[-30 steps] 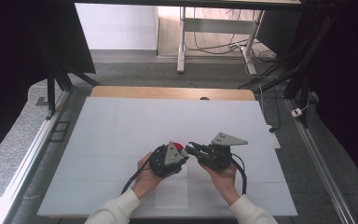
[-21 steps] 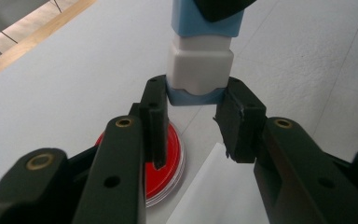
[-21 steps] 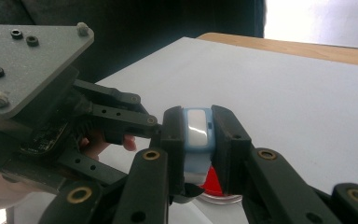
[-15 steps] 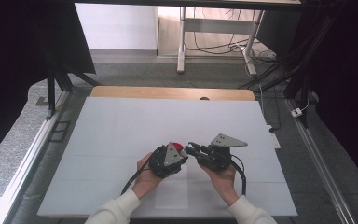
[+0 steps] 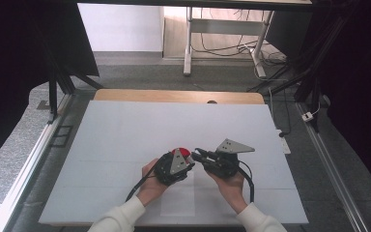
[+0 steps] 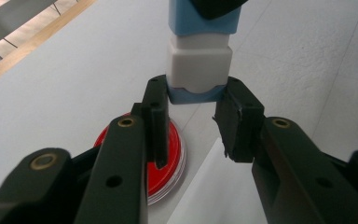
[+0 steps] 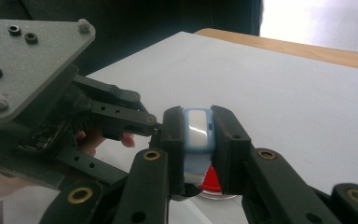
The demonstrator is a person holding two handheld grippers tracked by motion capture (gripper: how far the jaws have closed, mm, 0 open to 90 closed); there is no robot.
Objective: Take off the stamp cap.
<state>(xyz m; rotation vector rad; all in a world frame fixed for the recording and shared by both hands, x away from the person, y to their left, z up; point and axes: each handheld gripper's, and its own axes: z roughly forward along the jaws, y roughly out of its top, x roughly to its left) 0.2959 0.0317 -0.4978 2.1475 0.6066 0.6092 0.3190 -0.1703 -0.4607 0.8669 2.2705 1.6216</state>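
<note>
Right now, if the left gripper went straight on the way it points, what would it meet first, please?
Most likely the blue-and-white block, which sits just ahead between the left gripper's open jaws, held by the right gripper. Whether the jaws already touch it is unclear.

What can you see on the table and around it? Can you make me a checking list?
Surface: white table top, wooden strip along its far edge.
Job's things: blue and white block; flat red round disc lying on the table under the tongs.
Clutter: nothing seen.
Grippers: right tongs shut on the blue and white block; left tongs sit on either side of the block's other end, a small gap showing at one jaw. The two meet near the table's front middle.
Cables: black cable trails from the right tongs; loose wires on the floor beyond the table.
Surroundings: grey floor, metal frame legs, dark curtains at both sides.
</note>
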